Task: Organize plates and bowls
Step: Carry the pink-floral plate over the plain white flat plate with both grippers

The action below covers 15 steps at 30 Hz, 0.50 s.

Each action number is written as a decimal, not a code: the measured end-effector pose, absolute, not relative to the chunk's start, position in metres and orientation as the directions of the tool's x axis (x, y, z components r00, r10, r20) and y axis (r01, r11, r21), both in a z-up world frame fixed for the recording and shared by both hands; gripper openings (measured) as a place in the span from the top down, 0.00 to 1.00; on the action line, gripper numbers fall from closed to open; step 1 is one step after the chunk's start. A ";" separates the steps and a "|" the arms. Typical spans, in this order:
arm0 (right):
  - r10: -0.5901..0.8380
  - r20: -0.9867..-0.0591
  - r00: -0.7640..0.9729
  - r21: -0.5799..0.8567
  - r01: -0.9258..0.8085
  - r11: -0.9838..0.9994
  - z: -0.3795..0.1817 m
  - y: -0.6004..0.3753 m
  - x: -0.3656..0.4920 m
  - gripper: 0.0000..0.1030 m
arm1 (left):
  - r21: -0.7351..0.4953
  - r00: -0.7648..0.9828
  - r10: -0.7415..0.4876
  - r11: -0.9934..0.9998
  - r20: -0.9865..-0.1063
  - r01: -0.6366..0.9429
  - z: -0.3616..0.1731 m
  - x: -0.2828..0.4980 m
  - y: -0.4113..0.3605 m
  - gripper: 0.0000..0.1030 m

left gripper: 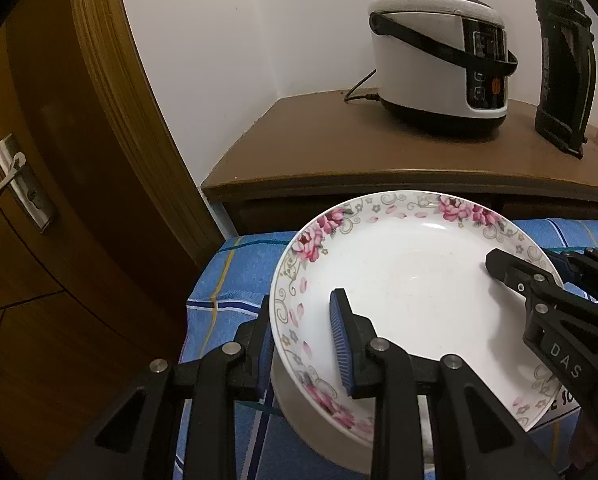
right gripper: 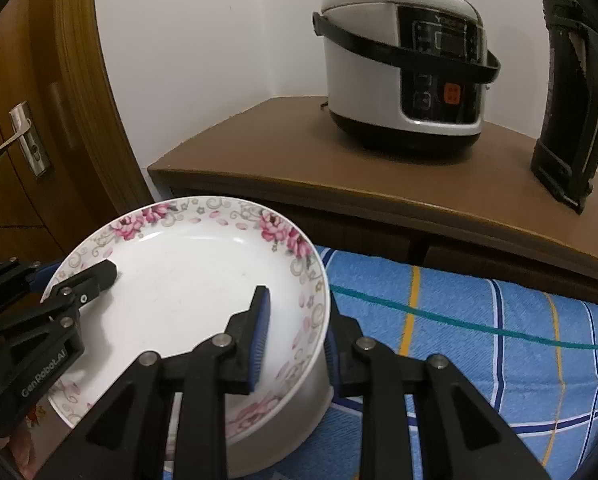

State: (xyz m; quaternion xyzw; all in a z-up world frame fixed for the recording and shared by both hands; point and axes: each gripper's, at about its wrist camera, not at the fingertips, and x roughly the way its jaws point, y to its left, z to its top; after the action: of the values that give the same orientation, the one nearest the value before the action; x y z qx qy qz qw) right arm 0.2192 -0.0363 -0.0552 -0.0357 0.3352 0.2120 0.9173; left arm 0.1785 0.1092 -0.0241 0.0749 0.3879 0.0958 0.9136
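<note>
- Plate [left gripper: 411, 280]: white, flowered rim, held by both tongs at opposite edges; it sits on or just above a white bowl [left gripper: 319, 424], and whether they touch cannot be told.
- Left gripper [left gripper: 303, 344]: jaws nearly closed, clamped on the plate's left rim, one finger inside the dish and one outside.
- Right gripper [right gripper: 295, 340]: likewise nearly closed on the right rim, straddling it.
- Handling: glazed ceramic, probably stiff, fairly heavy, slick and breakable; the rim looks the best hold, since the ribbed blue pads [left gripper: 341, 344] can bite there. An uneven grip could tilt it.
- Surface: blue checked cloth [right gripper: 479, 320], soft, likely to cushion the dishes but give under them.
- Room: brown cabinet [left gripper: 339, 152] behind, bearing a white rice cooker [left gripper: 439, 56] and a dark jug [left gripper: 563, 64]; wooden door [left gripper: 39, 160] with a metal handle at left; plain white wall.
</note>
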 end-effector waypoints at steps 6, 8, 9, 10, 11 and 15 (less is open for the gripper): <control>0.362 -0.638 0.680 0.075 -0.413 0.908 -0.058 -0.034 0.225 0.76 | 0.219 0.671 0.237 0.969 -0.702 -0.113 -0.026 0.181 0.110 0.70; 0.360 -0.641 0.678 0.075 -0.412 0.908 -0.059 -0.033 0.227 0.76 | 0.221 0.667 0.237 0.969 -0.706 -0.110 -0.028 0.182 0.110 0.70; 0.359 -0.643 0.676 0.074 -0.412 0.908 -0.060 -0.033 0.228 0.76 | 0.221 0.665 0.237 0.969 -0.708 -0.110 -0.029 0.182 0.110 0.70; 0.359 -0.645 0.675 0.074 -0.412 0.908 -0.061 -0.032 0.229 0.76 | 0.223 0.662 0.238 0.969 -0.710 -0.109 -0.030 0.182 0.111 0.70; 0.357 -0.647 0.674 0.073 -0.412 0.908 -0.062 -0.031 0.230 0.76 | 0.222 0.660 0.237 0.969 -0.713 -0.108 -0.031 0.183 0.111 0.70; 0.353 -0.653 0.670 0.067 -0.413 0.908 -0.065 -0.027 0.234 0.76 | 0.217 0.647 0.233 0.970 -0.726 -0.106 -0.034 0.184 0.113 0.70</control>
State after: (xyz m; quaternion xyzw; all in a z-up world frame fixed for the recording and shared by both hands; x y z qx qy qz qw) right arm 0.2339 -0.0267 -0.0651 -0.0431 0.3476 0.2097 0.9129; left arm 0.1837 0.1129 -0.0342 0.0777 0.4094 0.0937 0.9042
